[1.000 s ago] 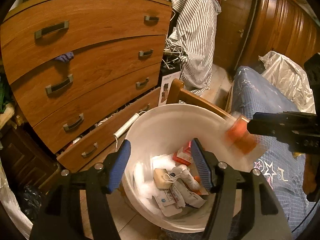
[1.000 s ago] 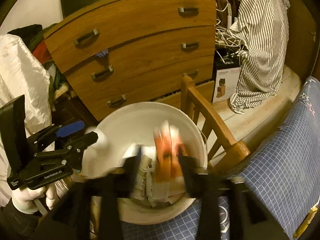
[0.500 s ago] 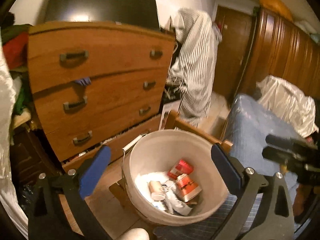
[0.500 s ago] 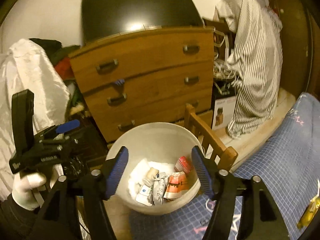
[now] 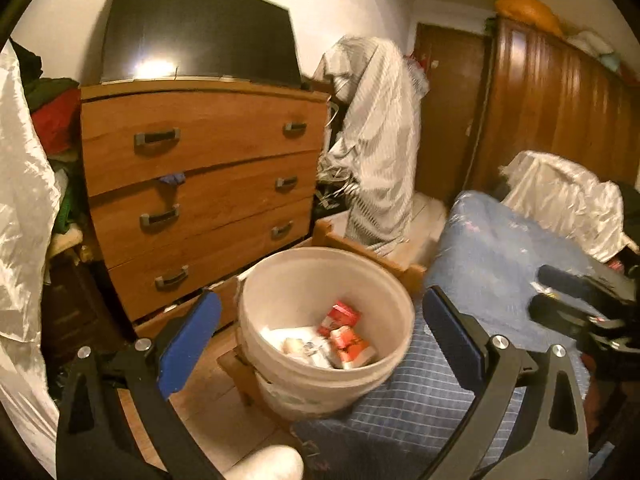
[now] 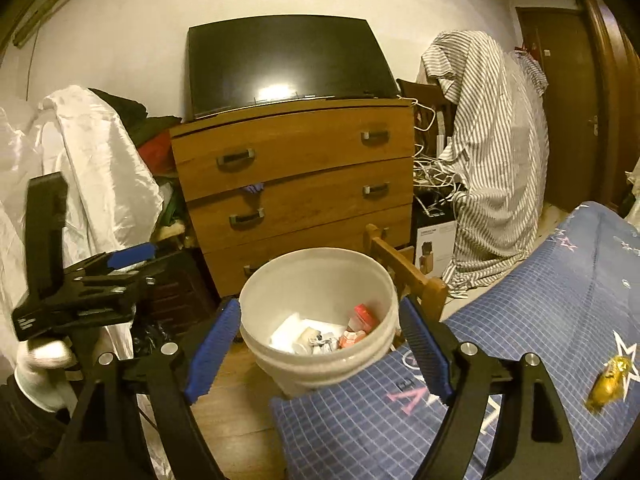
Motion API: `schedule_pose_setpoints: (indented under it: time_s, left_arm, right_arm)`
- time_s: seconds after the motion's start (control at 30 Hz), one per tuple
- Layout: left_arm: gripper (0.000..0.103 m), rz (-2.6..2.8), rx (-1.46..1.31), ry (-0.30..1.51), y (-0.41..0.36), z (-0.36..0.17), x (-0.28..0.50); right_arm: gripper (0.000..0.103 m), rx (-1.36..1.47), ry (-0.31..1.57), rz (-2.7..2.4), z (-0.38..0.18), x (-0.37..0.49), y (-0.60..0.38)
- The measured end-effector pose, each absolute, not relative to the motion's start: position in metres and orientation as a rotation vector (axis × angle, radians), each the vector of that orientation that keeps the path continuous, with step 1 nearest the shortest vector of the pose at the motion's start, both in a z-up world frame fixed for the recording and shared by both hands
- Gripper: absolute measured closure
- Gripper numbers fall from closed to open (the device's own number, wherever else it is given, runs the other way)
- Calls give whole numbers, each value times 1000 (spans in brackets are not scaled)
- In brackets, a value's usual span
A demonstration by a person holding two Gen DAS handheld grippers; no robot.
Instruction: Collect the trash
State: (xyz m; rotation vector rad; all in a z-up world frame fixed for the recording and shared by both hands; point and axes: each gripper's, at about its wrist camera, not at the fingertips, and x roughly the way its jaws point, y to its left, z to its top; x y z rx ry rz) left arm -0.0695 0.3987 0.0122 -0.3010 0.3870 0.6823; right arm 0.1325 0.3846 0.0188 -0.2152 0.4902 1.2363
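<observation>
1. Trash already lies in the round white plastic bucket (image 5: 326, 320): I see red-and-white cartons, an orange-and-white packet and crumpled white paper (image 6: 304, 330) at its bottom. The bucket stands on the wooden floor, touching the corner of the bed with the blue checked cover (image 6: 540, 320), just in front of the wooden chest of drawers (image 6: 296, 184).

2. My left gripper (image 5: 320, 336) has its blue-padded fingers (image 5: 188, 336) spread wide apart, with nothing between them. From its camera, the bucket sits beyond and between the two fingers, untouched.

3. My right gripper (image 6: 320, 354) is opening, its fingers (image 6: 214, 346) well apart and empty. They frame the bucket without touching it.

4. I judge the task to be partly done: several pieces are binned and both grippers are free for the next pickup.

5. At least one piece is left, as far as I can see: a small crinkled gold foil wrapper (image 6: 608, 380) lies on the bed cover, on a white star print, to the right of my right gripper and well apart from the bucket.

6. The wrapper looks shiny, light and crumpled; its exact shape is blurred.
</observation>
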Motion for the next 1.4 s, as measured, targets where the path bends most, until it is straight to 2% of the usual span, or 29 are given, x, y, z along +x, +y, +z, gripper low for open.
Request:
schedule_pose_setpoints:
  time_s: [0.53, 1.4]
  left_arm:
    - [6, 657, -284, 375, 367, 17, -78]
    - [6, 708, -266, 415, 371, 12, -70]
  right_arm:
    - [20, -203, 479, 1210, 28, 131, 378]
    - [20, -200, 502, 1225, 20, 132, 392]
